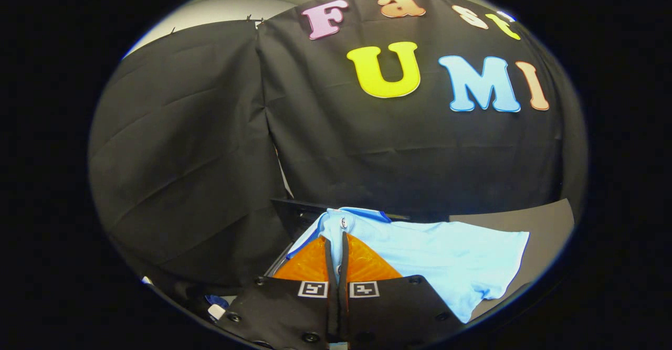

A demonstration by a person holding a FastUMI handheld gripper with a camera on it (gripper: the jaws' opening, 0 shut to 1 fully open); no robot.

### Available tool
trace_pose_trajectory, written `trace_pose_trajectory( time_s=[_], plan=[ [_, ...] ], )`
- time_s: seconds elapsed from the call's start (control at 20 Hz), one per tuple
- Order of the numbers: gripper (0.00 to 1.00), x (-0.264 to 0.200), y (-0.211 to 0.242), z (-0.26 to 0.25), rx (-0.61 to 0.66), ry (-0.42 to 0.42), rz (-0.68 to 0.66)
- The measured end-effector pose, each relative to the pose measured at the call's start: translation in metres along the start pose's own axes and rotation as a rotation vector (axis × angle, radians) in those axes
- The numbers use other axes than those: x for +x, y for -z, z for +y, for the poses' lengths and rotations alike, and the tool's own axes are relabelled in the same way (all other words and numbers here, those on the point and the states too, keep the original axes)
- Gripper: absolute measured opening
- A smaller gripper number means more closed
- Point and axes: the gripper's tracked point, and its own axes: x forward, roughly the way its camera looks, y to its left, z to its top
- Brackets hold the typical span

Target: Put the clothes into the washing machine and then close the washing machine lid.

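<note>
**A:** What is in front of the gripper [336,245] right now?

**B:** A light blue polo shirt [436,258] with a darker blue collar. It lies spread out on a dark grey surface [546,224]. The collar end is nearest the fingers, and the body of the shirt runs away from them to the right, ending in a sleeve or hem corner near the edge of the surface.

**A:** And the fingers themselves?

**B:** They are drawn close together, almost touching, with only a thin slit between them. A narrow strip of the shirt's front, near its white buttons, sits in that slit, so both fingers appear to be pinching the fabric just below the collar. The fingertips point toward the collar.

**A:** Is the shirt lifted?

**B:** I cannot tell. Most of it looks flat against the surface, with a few soft folds near the collar.

**A:** What lies beyond the shirt?

**B:** A black cloth wall [409,150], creased and hanging in panels, with a seam where two panels meet to the left of the fingers. Above it is a strip of pale ceiling or wall. Just behind the collar there is a dark, flat edge of something, too shadowed to identify.

**A:** Anything else close by?

**B:** Low down, left of the fingers, a small white and blue object [216,308] peeks out. It is too small to name.
</note>
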Motion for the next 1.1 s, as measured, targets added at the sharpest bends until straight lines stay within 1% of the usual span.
trace_pose_trajectory(
  time_s=[0.2, 0.55, 0.75, 1.1],
  plan=[
    [0.01, 0.016, 0.011, 0.023, -0.014, -0.023, 0.024],
    [0.01, 0.05, 0.04, 0.044, -0.032, -0.025, 0.081],
    [0.01, 0.069, 0.064, 0.052, -0.03, -0.03, 0.125],
    [0.01, 0.098, 0.117, 0.055, -0.04, 0.003, 0.206]
  ],
)
